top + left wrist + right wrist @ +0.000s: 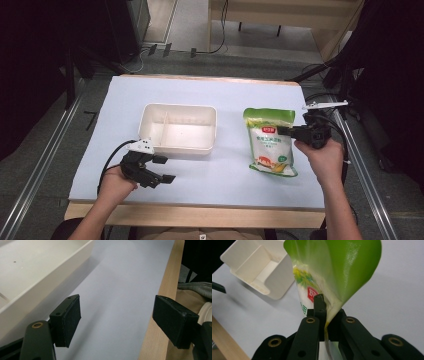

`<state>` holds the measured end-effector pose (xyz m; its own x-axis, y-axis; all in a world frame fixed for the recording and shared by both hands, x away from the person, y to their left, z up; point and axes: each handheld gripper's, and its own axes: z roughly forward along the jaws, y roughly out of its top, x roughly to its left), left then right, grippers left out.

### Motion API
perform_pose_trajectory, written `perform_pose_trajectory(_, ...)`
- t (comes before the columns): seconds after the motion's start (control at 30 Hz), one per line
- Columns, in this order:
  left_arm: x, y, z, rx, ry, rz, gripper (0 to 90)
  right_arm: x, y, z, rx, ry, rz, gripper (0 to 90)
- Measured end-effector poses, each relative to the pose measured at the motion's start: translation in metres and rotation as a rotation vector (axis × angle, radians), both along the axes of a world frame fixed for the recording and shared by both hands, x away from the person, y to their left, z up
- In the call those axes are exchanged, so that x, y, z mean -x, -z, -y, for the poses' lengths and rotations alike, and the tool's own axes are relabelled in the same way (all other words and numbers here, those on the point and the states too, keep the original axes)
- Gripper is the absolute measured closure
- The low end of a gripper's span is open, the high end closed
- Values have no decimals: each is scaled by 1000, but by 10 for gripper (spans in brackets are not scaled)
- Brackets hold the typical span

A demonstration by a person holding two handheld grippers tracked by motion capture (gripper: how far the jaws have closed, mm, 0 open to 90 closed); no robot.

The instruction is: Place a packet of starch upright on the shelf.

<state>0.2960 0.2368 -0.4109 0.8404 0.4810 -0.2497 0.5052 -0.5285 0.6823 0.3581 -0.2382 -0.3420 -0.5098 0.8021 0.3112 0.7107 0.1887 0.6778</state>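
Observation:
A green and white food pouch (270,141) lies right of the middle of the white table top. My right gripper (284,131) is shut on the pouch's right edge; in the right gripper view the pouch (332,272) bends up out of the closed jaws (323,312). A cream two-compartment tray (178,128) sits at the centre-left, with nothing in it. My left gripper (165,169) hovers just in front of the tray's near-left corner, open, with only bare table between its pads (71,320). The tray's wall (50,277) runs along the left of the left gripper view.
The wooden front edge of the table (200,216) lies just below both hands and appears again as table edge (165,290) beside my left gripper. Metal rails (45,160) flank the table. Cables (330,120) trail near the right edge.

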Motion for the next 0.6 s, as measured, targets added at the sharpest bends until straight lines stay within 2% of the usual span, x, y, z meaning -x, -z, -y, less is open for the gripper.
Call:
perform_pose_trajectory(0.27, 0, 0, 0, -1, 2, 3, 233, 9, -16, -6, 2, -30, 33, 899)
perform_pose_trajectory(0.47, 0, 0, 0, -1, -2, 5, 234, 11, -23, -10, 6, -25, 61, 899)
perform_pose_trajectory(0.6, 0, -1, 0, 0, -7, 8, 233, 9, -26, -12, 10, -28, 63, 899)
